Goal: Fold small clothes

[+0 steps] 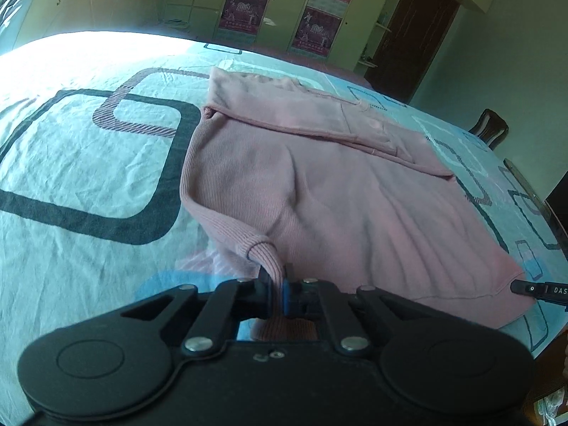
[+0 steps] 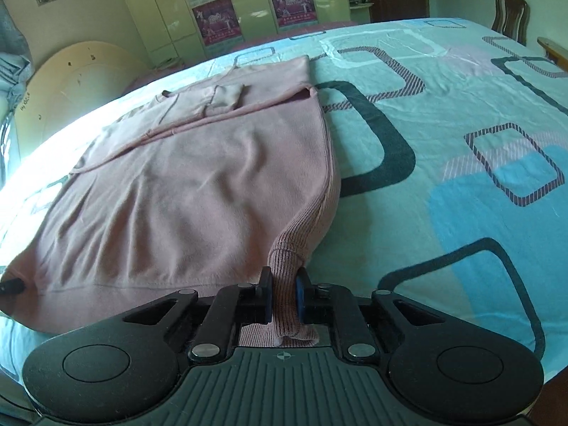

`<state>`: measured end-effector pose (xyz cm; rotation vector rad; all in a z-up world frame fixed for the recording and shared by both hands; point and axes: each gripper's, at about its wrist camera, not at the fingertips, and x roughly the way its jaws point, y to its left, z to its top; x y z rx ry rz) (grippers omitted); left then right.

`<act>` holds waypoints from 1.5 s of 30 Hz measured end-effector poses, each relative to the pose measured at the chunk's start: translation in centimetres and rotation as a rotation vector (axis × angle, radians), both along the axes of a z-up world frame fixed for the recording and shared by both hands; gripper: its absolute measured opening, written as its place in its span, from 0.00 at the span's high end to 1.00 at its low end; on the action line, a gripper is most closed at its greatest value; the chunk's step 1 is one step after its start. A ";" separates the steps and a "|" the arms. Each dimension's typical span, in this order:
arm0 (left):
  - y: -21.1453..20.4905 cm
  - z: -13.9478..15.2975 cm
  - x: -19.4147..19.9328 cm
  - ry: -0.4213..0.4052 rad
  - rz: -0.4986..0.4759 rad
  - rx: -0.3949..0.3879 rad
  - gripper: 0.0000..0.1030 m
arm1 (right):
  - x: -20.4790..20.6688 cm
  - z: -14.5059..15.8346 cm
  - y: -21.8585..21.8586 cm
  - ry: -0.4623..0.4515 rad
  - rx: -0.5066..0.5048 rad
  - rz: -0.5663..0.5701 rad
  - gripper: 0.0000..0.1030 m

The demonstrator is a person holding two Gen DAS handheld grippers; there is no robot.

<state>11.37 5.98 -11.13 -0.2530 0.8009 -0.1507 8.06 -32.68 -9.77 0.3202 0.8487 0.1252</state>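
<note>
While the left gripper [image 1: 276,285] pinches one ribbed hem corner, the pink ribbed knit sweater [image 1: 319,184] stretches straight ahead across the patterned bedsheet [image 1: 71,163] — its other corner far right. From the right wrist, the right gripper [image 2: 284,296] clamps that corner; only here the folded-in sleeve cuff [image 2: 227,96] shows clearly.

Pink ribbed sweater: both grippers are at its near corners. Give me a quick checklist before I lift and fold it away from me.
1. Left gripper shut on the ribbed corner: ok.
2. Right gripper shut on the other ribbed corner: ok.
3. Pink ribbed sweater lying flat: not ok, creases run across the body.
4. Sleeves already folded across the far part: ok.
5. Patterned bed sheet bare beyond the far edge: ok.
6. Depth of each grip: cannot tell.
</note>
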 end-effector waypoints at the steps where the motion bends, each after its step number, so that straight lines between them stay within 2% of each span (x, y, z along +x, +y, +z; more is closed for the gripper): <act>1: -0.1 0.7 0.6 -0.022 0.001 -0.010 0.95 | 0.6 0.8 -0.1 -0.020 0.017 0.000 0.89; 6: -0.4 3.5 4.7 -0.109 0.012 -0.040 0.95 | 4.7 3.8 -0.4 -0.097 0.072 0.001 0.89; 11: -0.6 5.5 10.9 -0.188 0.048 -0.037 0.95 | 11.4 5.6 -1.3 -0.168 0.095 -0.036 0.89; 15: -0.7 6.0 16.7 -0.201 0.088 -0.025 0.95 | 18.2 6.0 -1.9 -0.183 0.122 -0.065 0.89; 19: -1.0 5.6 23.1 -0.196 0.116 0.018 0.95 | 25.9 4.7 -2.3 -0.141 0.138 -0.084 0.89; 22: -1.3 4.4 27.7 -0.164 0.136 0.038 0.95 | 30.6 3.0 -2.2 -0.099 0.152 -0.101 0.89; 25: -1.7 2.5 31.3 -0.113 0.143 0.081 0.95 | 34.6 0.5 -2.3 -0.040 0.167 -0.115 0.89; 29: -1.7 -0.3 34.5 -0.036 0.148 0.133 0.93 | 37.7 -1.9 -2.4 0.014 0.165 -0.127 0.88; 31: -1.6 -1.1 35.3 -0.015 0.145 0.151 0.80 | 38.4 -2.3 -2.9 0.023 0.181 -0.132 0.88; 32: -1.5 -1.2 35.5 -0.014 0.148 0.155 0.75 | 38.8 -2.5 -3.1 0.022 0.194 -0.131 0.82; 33: -1.2 -1.1 35.5 -0.016 0.145 0.144 0.59 | 38.8 -2.4 -3.4 0.016 0.191 -0.135 0.63; 34: -0.7 -0.9 35.2 -0.025 0.150 0.125 0.29 | 38.7 -2.0 -3.7 -0.008 0.180 -0.140 0.52; 35: -0.2 -0.4 34.9 -0.049 0.168 0.114 0.20 | 38.7 -1.6 -3.9 -0.037 0.168 -0.138 0.34; 37: 0.6 0.5 34.0 -0.110 0.157 0.098 0.16 | 38.6 -0.9 -4.4 -0.078 0.139 -0.108 0.31; 39: 0.9 0.8 34.0 -0.106 0.099 0.107 0.16 | 38.9 -0.7 -4.6 -0.097 0.134 -0.068 0.31; 42: 0.4 0.1 34.7 -0.093 0.024 0.162 0.16 | 39.7 -1.2 -4.4 -0.098 0.126 0.008 0.31; 45: -0.3 -1.0 36.0 -0.070 -0.020 0.183 0.21 | 40.6 -2.1 -3.4 -0.078 0.099 0.082 0.31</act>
